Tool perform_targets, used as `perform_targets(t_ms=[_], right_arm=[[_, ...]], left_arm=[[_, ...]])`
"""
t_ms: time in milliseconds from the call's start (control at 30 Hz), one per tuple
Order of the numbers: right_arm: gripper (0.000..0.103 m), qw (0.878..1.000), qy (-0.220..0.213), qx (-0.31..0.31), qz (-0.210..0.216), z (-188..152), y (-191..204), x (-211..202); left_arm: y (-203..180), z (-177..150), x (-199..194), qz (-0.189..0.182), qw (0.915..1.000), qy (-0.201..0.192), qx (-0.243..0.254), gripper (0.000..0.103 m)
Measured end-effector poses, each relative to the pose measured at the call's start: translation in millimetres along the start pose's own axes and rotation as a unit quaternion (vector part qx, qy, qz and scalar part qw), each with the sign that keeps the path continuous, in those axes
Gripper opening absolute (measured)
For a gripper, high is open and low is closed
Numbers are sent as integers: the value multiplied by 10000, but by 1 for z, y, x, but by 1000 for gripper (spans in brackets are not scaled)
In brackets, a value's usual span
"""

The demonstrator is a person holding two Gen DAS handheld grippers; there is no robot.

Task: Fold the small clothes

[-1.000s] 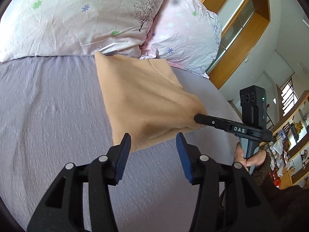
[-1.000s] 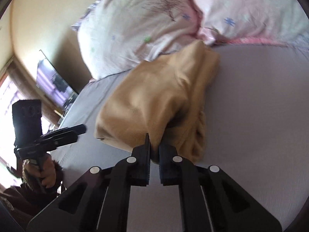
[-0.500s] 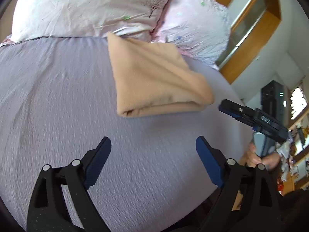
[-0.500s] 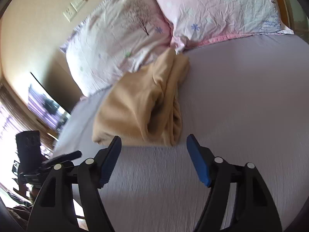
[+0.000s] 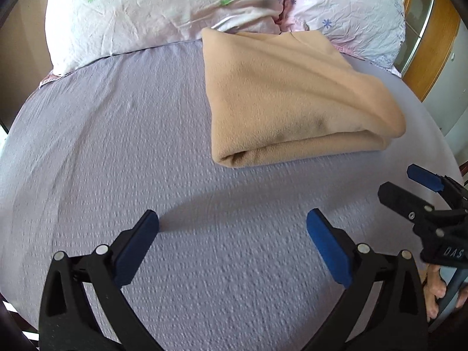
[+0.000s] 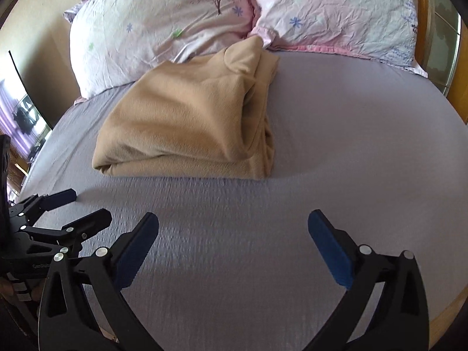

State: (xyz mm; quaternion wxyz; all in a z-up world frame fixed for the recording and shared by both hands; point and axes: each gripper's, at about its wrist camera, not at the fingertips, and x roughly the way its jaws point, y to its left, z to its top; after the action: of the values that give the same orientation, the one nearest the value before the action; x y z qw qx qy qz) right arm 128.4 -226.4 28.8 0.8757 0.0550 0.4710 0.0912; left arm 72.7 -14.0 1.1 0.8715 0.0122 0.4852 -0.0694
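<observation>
- A tan fleece garment [image 5: 292, 96] lies folded into a thick, roughly rectangular bundle.
- Its far end touches the two pillows; the rounded fold faces the near side.
- Loose layers bunch along its right edge [image 6: 260, 111].

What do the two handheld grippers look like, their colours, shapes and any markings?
Both match: the left gripper and right gripper each have two black plastic, angular, cut-out arms with round silver rivets, tipped with flat blue ribbed pads. From the left camera, the right gripper's body shows white "DAS" lettering above a grey handle. No cables or sleeves are clearly visible.
</observation>
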Motion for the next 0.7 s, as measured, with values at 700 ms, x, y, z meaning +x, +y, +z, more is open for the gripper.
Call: perform_targets(t_ms=[700], right_arm=[[102, 9973, 0, -259, -684, -6, 12, 9]], left_arm=[[-8, 0, 4, 288, 9995, -37, 124, 101]])
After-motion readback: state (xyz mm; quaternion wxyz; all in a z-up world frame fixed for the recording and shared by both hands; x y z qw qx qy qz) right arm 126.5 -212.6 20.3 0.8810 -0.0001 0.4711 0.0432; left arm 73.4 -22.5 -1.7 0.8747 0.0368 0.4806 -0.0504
